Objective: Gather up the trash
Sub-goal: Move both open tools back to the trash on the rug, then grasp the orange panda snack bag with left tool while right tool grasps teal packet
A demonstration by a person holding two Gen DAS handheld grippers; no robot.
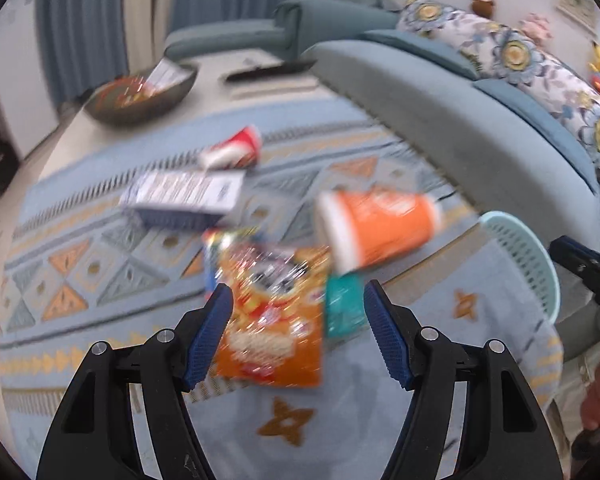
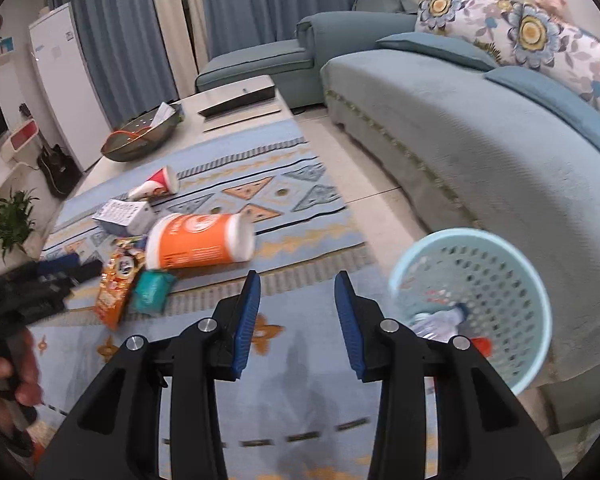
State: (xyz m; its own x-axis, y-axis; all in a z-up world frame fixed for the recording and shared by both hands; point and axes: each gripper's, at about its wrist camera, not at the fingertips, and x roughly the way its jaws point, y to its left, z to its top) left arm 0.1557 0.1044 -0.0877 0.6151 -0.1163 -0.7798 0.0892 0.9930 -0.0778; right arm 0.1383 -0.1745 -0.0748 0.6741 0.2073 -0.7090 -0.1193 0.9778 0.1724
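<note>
- Orange cup (image 2: 200, 242) down on its side on the rug (image 2: 300, 360), long axis running across the view from the right wrist, its wide white-rimmed mouth toward the left.
- Orange snack bag (image 1: 274, 320) flat on the rug, long axis running straight away from the left tongs (image 1: 298, 334), with a teal packet (image 1: 344, 304) touching its right edge.
- Further off: a blue-and-white box (image 1: 184, 198) lying flat, a red cup (image 1: 236, 148) tipped over beyond it.
- Pale blue basket (image 2: 480, 304) to the right of the right tongs (image 2: 298, 320), up against the sofa (image 2: 480, 152), litter already inside.
- Left tongs spread wide, the snack bag lying between and just ahead of the pads, apparently no contact, though it's blurred.
- Right tongs spread apart too, gripping nothing; the orange cup sits ahead and to their left.
</note>
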